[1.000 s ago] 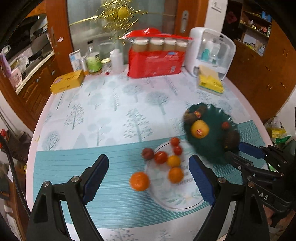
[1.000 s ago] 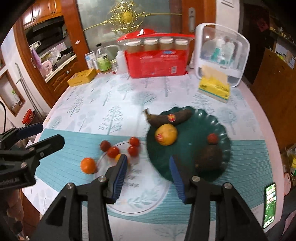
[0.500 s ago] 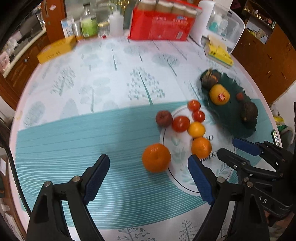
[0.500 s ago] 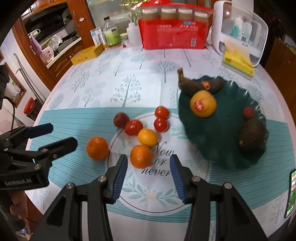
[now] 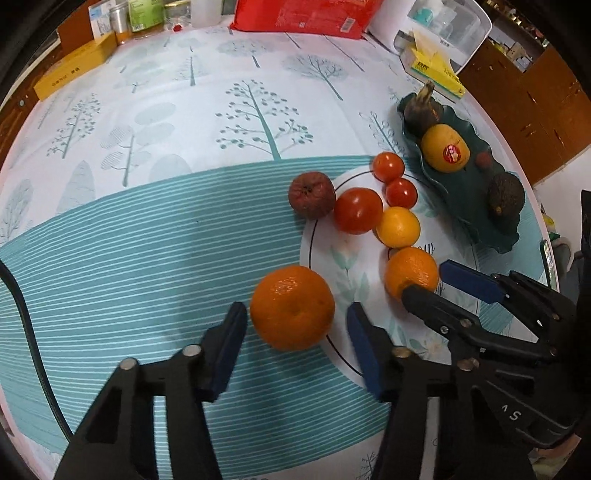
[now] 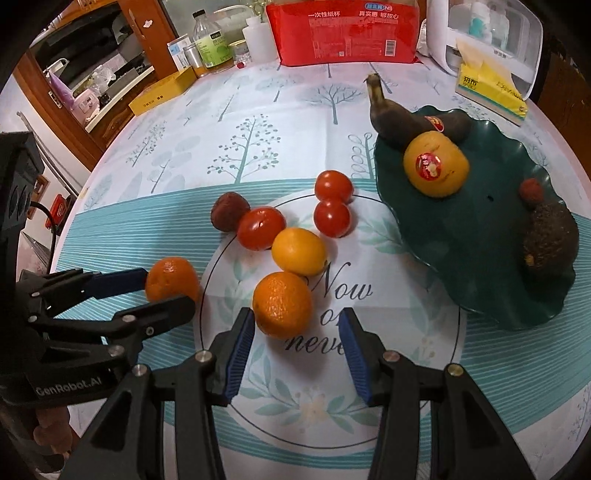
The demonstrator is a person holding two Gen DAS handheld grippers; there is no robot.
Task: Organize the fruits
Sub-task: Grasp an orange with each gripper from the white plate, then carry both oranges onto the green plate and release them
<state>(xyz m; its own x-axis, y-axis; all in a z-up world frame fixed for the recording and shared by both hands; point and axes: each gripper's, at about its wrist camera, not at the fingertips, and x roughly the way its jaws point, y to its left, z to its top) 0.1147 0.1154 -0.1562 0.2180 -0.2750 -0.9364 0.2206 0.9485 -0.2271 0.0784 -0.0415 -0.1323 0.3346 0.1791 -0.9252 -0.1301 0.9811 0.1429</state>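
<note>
**Fruit count and gripper positions on the surface**

Fruits number 10 in all. 6 lie loose on the tablecloth (image 6: 258, 122): 2 oranges, 1 yellow citrus (image 6: 299, 252), 3 tomatoes and 1 wrinkled dark red fruit (image 6: 229, 211) make 7 with the oranges counted, so 7 loose and 4 on the green plate (image 6: 480, 229): 1 dark banana (image 6: 402, 120), 1 stickered yellow fruit (image 6: 436, 168), 1 small red fruit (image 6: 531, 190) and 1 avocado (image 6: 550, 236).

The left gripper (image 5: 293, 325) points steeply down with the left orange (image 5: 291, 306) between its fingers; its jaws have just been closing, yet thin gaps show on both sides, so it is not clamped. That orange sits just outside the printed circle's left edge. The right gripper (image 6: 297, 332) is released, its blue pads flanking the right orange (image 6: 282, 304) inside the circle, the left pad close, the right pad apart from it.

The 2 grippers stand near each other. Open cloth lies left of the oranges and behind the tomatoes; 1 red package (image 6: 343, 31), 1 yellow box (image 6: 162, 92) and 1 tissue pack (image 6: 487, 88) line the far edge.
</note>
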